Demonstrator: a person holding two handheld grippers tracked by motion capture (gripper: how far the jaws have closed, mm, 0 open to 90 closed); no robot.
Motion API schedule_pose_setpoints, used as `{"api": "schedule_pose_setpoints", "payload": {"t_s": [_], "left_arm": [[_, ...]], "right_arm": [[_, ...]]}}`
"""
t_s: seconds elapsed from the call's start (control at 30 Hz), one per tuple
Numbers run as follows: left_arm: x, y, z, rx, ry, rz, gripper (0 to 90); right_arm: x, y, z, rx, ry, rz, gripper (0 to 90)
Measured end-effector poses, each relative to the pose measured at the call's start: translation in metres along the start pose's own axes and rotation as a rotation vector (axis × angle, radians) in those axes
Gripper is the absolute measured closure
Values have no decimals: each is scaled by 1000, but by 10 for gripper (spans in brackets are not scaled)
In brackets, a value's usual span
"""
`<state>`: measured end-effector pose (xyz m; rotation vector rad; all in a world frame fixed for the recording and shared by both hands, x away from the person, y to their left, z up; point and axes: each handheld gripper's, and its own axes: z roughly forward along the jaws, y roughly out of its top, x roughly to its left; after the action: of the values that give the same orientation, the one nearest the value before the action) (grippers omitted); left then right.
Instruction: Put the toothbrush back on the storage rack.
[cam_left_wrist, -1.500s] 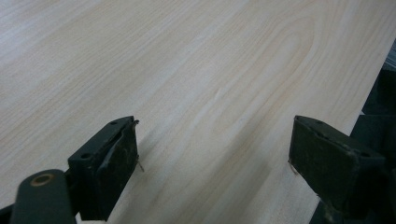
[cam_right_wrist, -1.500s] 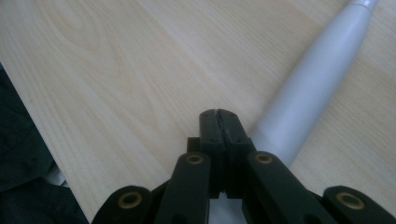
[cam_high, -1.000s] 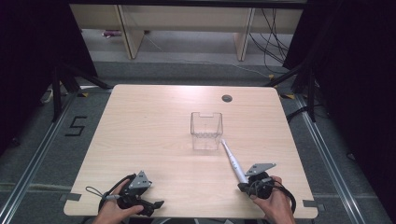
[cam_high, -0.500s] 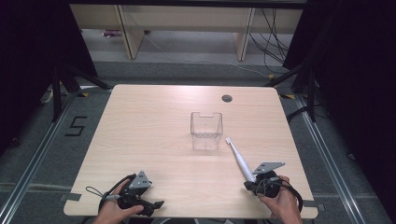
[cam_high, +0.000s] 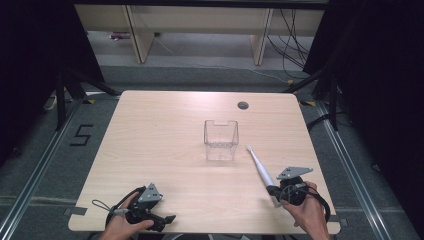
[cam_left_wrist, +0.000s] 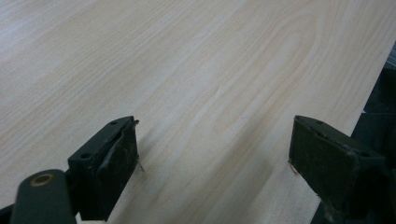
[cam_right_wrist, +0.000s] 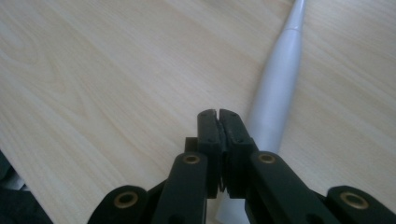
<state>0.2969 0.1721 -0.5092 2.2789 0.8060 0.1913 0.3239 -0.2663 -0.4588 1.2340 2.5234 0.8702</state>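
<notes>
Slim white plastic toothbrush-like wand (cam_high: 261, 169) lying on the pale wooden table (cam_high: 160, 140), near right, tip angled toward the clear square plastic container (cam_high: 220, 140) at centre. Right gripper (cam_high: 278, 192) at its near end, jaws together beside the handle, gripping nothing. Left gripper (cam_high: 157, 221) resting near left, well apart, jaws spread wide over bare wood.

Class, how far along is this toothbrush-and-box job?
Nothing done yet: the clear square plastic box stands empty. In hand: the right gripper, jaws shut, sits at the long white plastic toothbrush's base. Left: toothbrush into box, probably; the left gripper rests open.
</notes>
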Motion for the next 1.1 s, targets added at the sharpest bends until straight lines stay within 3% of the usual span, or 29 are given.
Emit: {"api": "schedule_pose_setpoints", "payload": {"t_s": [0.13, 0.17, 0.23, 0.33, 0.37, 0.43, 0.5, 0.53, 0.7, 0.93, 1.1], "left_arm": [[0, 0, 0, 1, 1, -2, 149], [0, 0, 0, -4, -6, -5, 149], [0, 0, 0, -3, -9, -4, 149], [0, 0, 0, -1, -7, -5, 149], [1, 0, -1, 5, -13, -2, 149], [1, 0, 0, 1, -10, -3, 149], [1, 0, 0, 0, -9, -4, 149], [1, 0, 0, 1, -8, -3, 149], [1, 0, 0, 0, 0, -15, 149], [1, 0, -1, 1, 2, -2, 149], [1, 0, -1, -1, 1, -4, 149]], "right_arm": [[-5, 7, 2, -15, -26, 21, 770], [-8, 12, 1, 12, -35, 10, 721], [-10, 13, 3, -4, -47, 3, 705], [-17, 21, 5, 18, -62, 11, 666], [-21, 26, 7, 50, -73, 6, 628], [-21, 26, 9, 39, -75, 26, 629], [-25, 31, 10, 73, -86, 10, 606], [-25, 33, 12, 87, -88, 31, 601], [-29, 40, 21, 145, -95, 26, 528], [-32, 52, 30, 201, -95, 41, 493], [-36, 60, 38, 245, -96, 24, 492]]}}
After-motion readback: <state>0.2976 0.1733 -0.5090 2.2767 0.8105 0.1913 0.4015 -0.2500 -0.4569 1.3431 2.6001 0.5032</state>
